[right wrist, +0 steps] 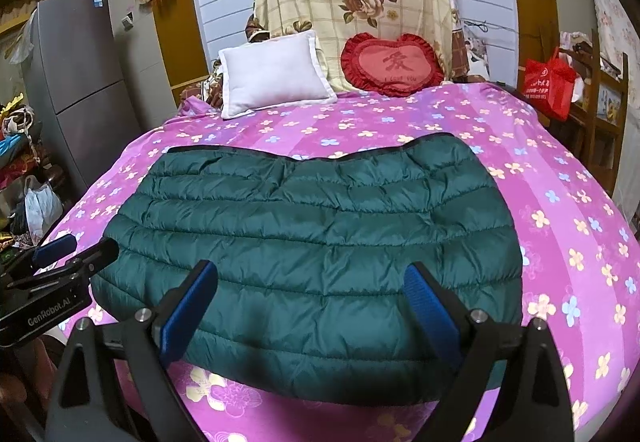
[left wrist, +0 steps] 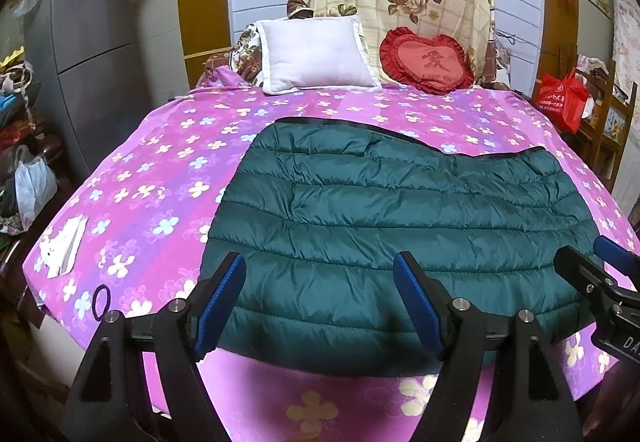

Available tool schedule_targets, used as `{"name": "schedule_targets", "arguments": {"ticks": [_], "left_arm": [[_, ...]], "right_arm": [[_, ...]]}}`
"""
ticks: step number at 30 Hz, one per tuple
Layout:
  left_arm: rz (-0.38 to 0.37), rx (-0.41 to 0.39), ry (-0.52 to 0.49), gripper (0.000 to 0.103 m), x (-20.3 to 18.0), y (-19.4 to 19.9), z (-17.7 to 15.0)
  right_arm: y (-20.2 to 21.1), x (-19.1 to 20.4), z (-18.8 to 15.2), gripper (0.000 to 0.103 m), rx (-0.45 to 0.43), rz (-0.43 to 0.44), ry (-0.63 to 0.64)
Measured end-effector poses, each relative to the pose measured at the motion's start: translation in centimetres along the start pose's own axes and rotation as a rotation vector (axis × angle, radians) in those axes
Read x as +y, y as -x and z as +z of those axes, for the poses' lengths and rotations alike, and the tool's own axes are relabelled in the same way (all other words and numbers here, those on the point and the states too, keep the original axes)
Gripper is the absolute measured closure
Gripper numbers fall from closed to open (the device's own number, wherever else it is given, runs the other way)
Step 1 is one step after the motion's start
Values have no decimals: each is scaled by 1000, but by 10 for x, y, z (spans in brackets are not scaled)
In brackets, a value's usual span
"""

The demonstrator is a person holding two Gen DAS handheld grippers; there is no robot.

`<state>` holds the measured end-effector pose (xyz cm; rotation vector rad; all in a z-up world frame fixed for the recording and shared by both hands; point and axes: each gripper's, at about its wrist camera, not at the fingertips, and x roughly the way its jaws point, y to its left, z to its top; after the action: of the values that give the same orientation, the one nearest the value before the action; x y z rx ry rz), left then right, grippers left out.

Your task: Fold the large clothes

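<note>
Both the left gripper [left wrist: 320,306] and right gripper [right wrist: 312,314] hover with jaws spread above the green jacket's [left wrist: 400,209] near hem; we judge we should pinch both hem corners evenly.

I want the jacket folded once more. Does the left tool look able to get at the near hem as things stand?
Probably yes. The left tool is open and hovers over the green jacket, with nothing between it and the near hem; the right tool is off to the side.

The left claw [left wrist: 320,282] gapes empty above the folded green quilted jacket [left wrist: 400,209], seemingly not touching it.
</note>
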<state>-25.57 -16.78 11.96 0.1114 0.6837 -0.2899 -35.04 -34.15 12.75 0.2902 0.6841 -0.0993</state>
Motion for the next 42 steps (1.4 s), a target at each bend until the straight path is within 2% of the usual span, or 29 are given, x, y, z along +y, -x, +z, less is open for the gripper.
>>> {"name": "schedule_targets", "arguments": {"ticks": [42], "left_arm": [[-18, 24, 2, 37, -11, -12, -6]], "right_arm": [[-16, -8, -1, 4, 29, -12, -39]]}}
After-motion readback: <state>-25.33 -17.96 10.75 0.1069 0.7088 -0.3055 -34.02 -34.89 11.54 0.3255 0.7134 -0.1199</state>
